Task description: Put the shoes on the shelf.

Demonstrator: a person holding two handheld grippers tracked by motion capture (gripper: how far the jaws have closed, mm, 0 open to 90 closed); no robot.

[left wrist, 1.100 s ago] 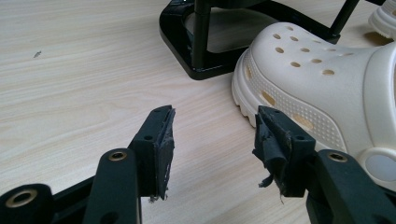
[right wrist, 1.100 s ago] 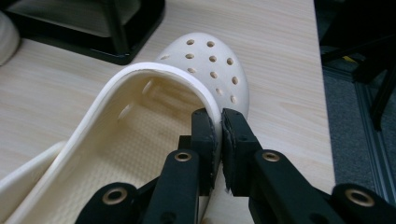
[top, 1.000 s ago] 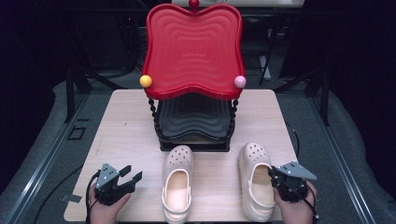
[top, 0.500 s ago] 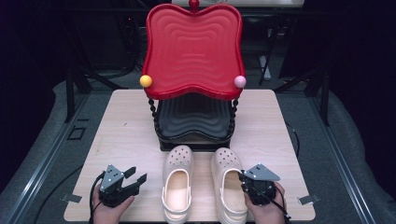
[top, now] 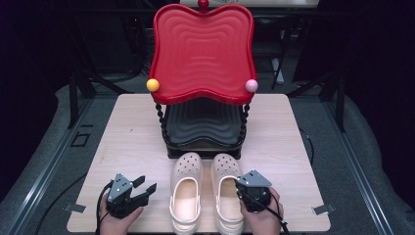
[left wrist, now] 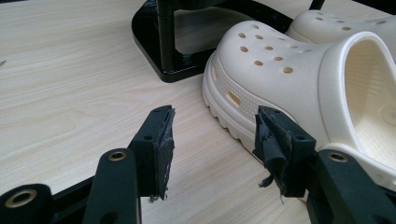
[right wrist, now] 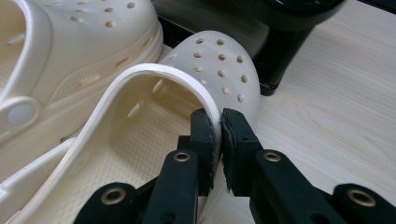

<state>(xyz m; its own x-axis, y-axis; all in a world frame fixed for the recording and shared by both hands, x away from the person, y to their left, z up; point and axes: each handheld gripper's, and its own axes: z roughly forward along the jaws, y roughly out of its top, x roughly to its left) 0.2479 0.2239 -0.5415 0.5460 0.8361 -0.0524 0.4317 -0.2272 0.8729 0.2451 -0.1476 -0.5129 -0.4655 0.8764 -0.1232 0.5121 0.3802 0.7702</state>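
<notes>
My right gripper (top: 243, 190) is clamped on the side wall of the right clog (top: 227, 191), jaws pinching the rim of its opening; in the right gripper view the gripper (right wrist: 218, 122) has one pad inside the shoe and one outside. That clog sits at the near edge of the table (top: 132, 142), at about 6 o'clock from the stand, toe pointing to 12 o'clock. The left clog (top: 186, 193) lies just beside it at its 9 o'clock, parallel, sides near or touching; I can't tell which. Both toes come close to the black base of the stand (top: 203, 147).

My left gripper (top: 143, 188) is at 9 o'clock of the left clog, jaws spread wide, holding nothing. In the left gripper view the gripper (left wrist: 212, 135) hovers low over bare wood, its right jaw just beside the clog's (left wrist: 299, 88) ribbed sole edge; contact unclear.

The stand is a two-tier tray rack at table centre: black lower tray (top: 203, 120), red upper tray (top: 201, 51) tilted up toward the camera, yellow ball (top: 152, 84) at its 8 o'clock corner, pink ball (top: 251, 85) at 4 o'clock.
</notes>
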